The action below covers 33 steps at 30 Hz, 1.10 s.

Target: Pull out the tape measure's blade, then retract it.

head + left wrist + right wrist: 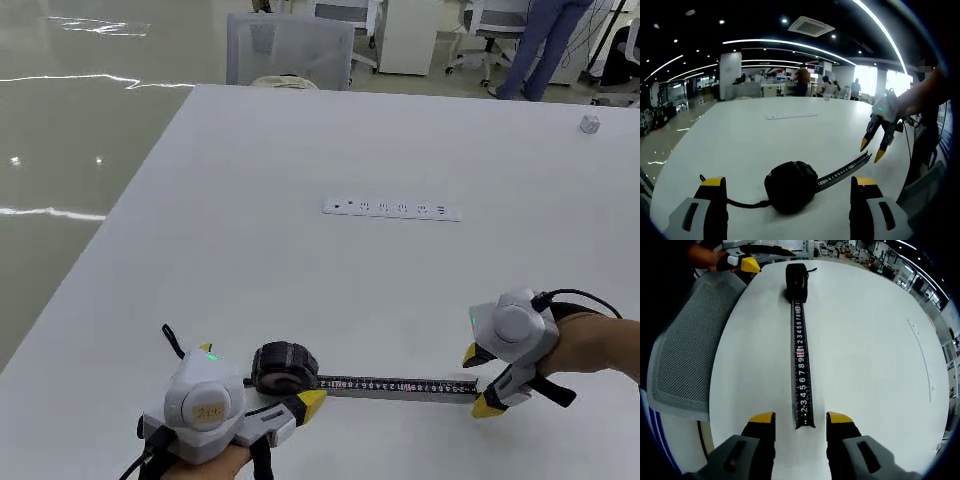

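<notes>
The black tape measure (283,367) lies near the white table's front edge, with its blade (400,387) pulled out flat to the right. My left gripper (258,376) is open and its yellow-tipped jaws straddle the case (791,186) without touching it. The blade (801,365) runs from the case (796,275) to my right gripper (801,417), which is open with the blade's end hook lying between its jaws. In the head view the right gripper (478,381) sits at the blade's right end. The right gripper (871,151) hovers over the blade tip in the left gripper view.
A white power strip (392,208) lies mid-table and a small grey object (590,124) sits at the far right. A grey mesh chair (288,50) stands at the far edge, another (685,350) by the near edge. A person (540,40) stands in the background.
</notes>
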### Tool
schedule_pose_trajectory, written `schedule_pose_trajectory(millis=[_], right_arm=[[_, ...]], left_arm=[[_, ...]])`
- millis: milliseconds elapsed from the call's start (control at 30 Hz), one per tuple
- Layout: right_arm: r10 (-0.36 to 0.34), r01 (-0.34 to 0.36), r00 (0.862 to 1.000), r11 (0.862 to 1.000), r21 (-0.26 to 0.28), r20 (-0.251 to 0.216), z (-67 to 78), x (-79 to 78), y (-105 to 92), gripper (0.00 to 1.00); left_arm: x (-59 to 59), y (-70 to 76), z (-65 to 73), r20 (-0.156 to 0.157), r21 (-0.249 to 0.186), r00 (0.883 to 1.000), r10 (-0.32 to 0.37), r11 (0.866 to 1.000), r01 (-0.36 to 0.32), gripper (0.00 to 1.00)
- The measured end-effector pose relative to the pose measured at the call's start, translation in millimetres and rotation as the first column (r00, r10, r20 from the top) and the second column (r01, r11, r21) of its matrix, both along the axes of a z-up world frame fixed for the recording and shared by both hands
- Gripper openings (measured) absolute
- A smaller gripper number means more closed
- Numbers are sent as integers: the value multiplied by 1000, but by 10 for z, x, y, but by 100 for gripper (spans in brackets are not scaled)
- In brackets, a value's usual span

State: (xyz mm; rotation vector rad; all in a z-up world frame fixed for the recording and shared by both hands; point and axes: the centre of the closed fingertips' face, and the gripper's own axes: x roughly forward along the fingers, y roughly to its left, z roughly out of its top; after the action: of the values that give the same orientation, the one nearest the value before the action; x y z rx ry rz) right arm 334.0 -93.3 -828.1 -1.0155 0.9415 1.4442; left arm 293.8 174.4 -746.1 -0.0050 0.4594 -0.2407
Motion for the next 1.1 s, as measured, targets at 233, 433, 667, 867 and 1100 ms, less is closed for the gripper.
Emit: schedule_pose_trajectory(millis=[233, 433, 667, 867, 1100], right_arm=[[25, -24, 999, 999, -36, 23, -59, 3, -73, 33], [-2, 3, 1000, 999, -46, 23, -83, 20, -97, 28], [-35, 36, 999, 998, -55, 16, -79, 43, -68, 21], [-73, 72, 997, 990, -123, -3, -104, 78, -58, 16], [-51, 47, 999, 985, -166, -16, -105, 85, -75, 16]], left_arm=[[-6, 17, -22, -5, -11, 1000, 11, 1000, -11, 100], [-9, 23, -22, 0, -11, 1000, 16, 1000, -16, 100], [8, 13, -57, -11, -16, 1000, 22, 1000, -22, 100], [36, 13, -88, -22, -24, 999, 38, 999, -38, 100], [75, 13, -127, -37, -40, 997, 67, 997, -69, 100]])
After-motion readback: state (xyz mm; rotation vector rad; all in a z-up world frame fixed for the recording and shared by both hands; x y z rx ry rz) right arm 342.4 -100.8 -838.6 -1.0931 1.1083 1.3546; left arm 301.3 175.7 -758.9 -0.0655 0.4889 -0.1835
